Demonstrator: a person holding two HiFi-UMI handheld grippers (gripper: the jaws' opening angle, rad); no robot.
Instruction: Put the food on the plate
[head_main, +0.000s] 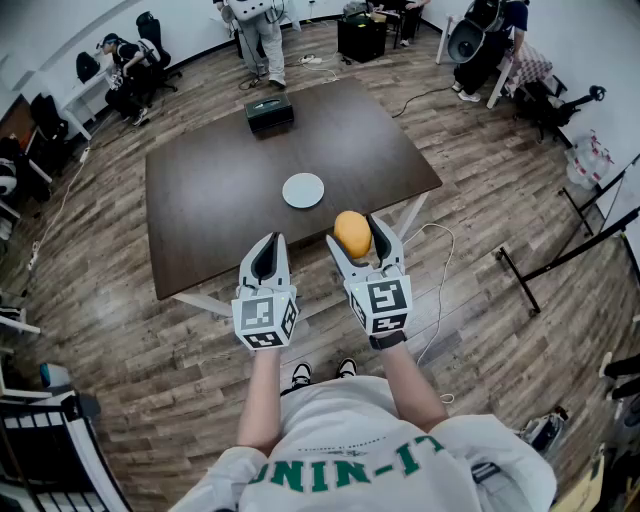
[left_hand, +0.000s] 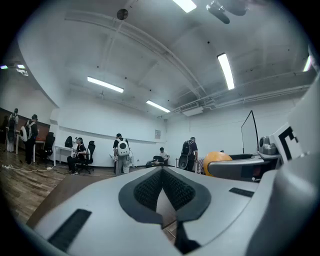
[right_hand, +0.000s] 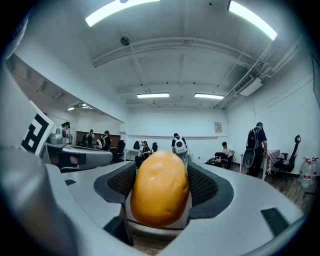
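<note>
The right gripper (head_main: 357, 240) pinches an orange oval food item (right_hand: 160, 187). The left gripper (head_main: 267, 250) has its jaws pressed together, empty. A white plate (head_main: 303, 190) lies on the dark table (head_main: 210, 215).

A black box (head_main: 269, 113) is sitting on the dark table (head_main: 210, 215), upper centre. One person (head_main: 262, 40) is standing at the top, another (head_main: 125, 70) is sitting upper left. A white cable (head_main: 441, 290) is lying on the wooden floor (head_main: 130, 370), right.

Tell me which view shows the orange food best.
The right gripper view: the orange food fills the centre, clamped in the right gripper. The head view shows it small, from above, short of the plate. The left gripper view catches only a part of it behind a jaw.
</note>
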